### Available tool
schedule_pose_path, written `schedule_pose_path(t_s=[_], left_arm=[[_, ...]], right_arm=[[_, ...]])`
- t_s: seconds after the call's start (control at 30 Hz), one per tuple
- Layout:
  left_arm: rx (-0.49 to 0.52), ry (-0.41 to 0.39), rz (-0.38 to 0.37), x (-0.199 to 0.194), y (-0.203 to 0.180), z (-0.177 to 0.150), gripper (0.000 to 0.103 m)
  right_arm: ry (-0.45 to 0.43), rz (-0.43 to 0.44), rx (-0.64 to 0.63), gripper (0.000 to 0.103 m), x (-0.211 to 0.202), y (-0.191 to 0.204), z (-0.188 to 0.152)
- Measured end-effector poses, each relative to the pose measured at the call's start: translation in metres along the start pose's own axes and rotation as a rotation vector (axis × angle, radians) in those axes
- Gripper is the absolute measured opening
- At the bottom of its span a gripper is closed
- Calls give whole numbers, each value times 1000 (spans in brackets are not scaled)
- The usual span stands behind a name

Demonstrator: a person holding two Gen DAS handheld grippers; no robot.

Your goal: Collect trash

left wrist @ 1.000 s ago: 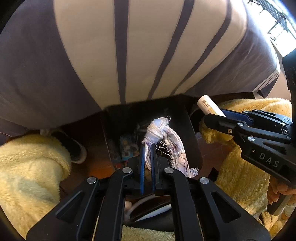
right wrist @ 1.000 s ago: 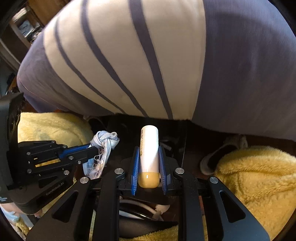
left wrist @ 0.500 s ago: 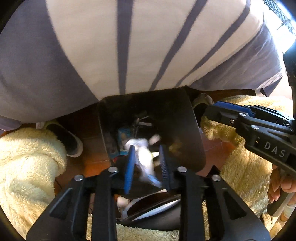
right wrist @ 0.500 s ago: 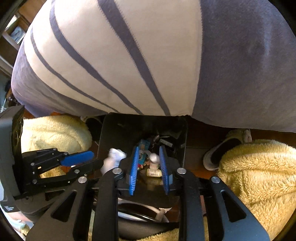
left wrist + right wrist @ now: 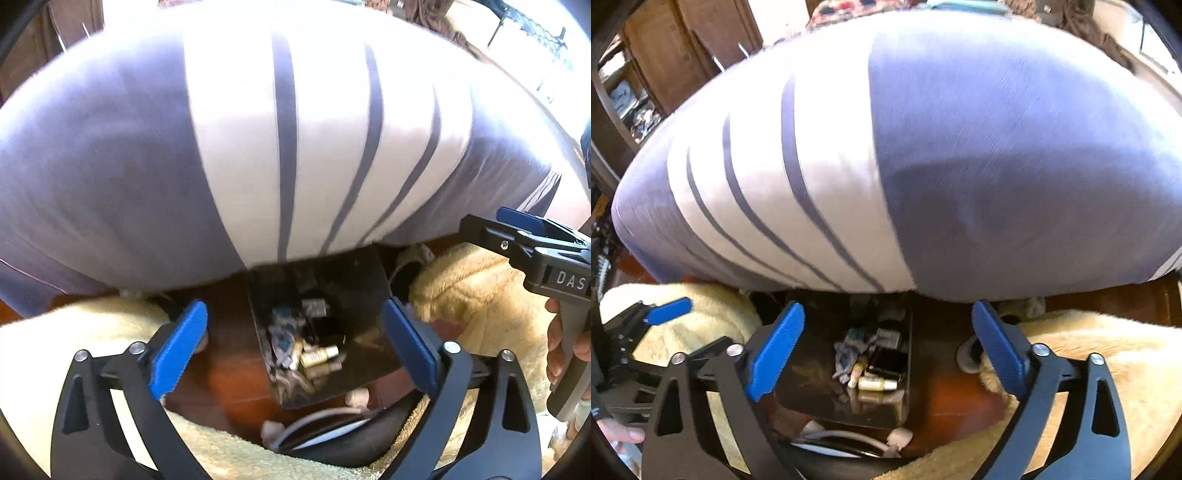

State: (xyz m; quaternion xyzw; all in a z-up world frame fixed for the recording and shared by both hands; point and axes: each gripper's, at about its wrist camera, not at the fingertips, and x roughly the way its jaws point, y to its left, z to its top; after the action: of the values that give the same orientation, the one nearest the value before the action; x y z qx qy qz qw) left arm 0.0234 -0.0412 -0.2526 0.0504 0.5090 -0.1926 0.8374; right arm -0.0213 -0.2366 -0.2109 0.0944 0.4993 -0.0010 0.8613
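Two grippers, left gripper (image 5: 293, 349) and right gripper (image 5: 888, 349), both spread wide, bin (image 5: 364, 280) contents blurred.

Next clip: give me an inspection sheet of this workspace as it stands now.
Surface: reddish-brown floor.
Job's things: black bin holds a cloth scrap, a small tube and other litter.
Clutter: slipper beside the bin.
Grippers: left hand-held gripper and right hand-held gripper both wide open, empty, above the bin.
Cables: white cable near the bin's front.
Surroundings: striped bedding, yellow fleece, wooden cabinet.
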Motion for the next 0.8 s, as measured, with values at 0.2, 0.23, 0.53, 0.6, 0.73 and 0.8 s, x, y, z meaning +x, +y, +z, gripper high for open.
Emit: schedule_pose_path(t_s=[0.2, 0.23, 0.53, 0.6, 0.73, 0.8], left_arm=[[15, -142, 36, -55, -1, 17, 95], [17, -160, 40, -63, -3, 18, 95], [24, -393, 79, -146, -16, 28, 95], [18, -429, 93, -158, -17, 29, 95], [0, -510, 117, -185, -18, 30, 95], [-6, -539, 128, -195, -18, 30, 95]], right_arm=[[-121, -22, -28, 99, -53, 2, 13], [-138, -23, -36, 99, -60, 3, 15], [-381, -87, -88, 99, -146, 22, 19], [-430, -84, -92, 99, -163, 24, 20], [-507, -110, -103, 99, -185, 24, 20], [-543, -102, -101, 99, -194, 27, 20]])
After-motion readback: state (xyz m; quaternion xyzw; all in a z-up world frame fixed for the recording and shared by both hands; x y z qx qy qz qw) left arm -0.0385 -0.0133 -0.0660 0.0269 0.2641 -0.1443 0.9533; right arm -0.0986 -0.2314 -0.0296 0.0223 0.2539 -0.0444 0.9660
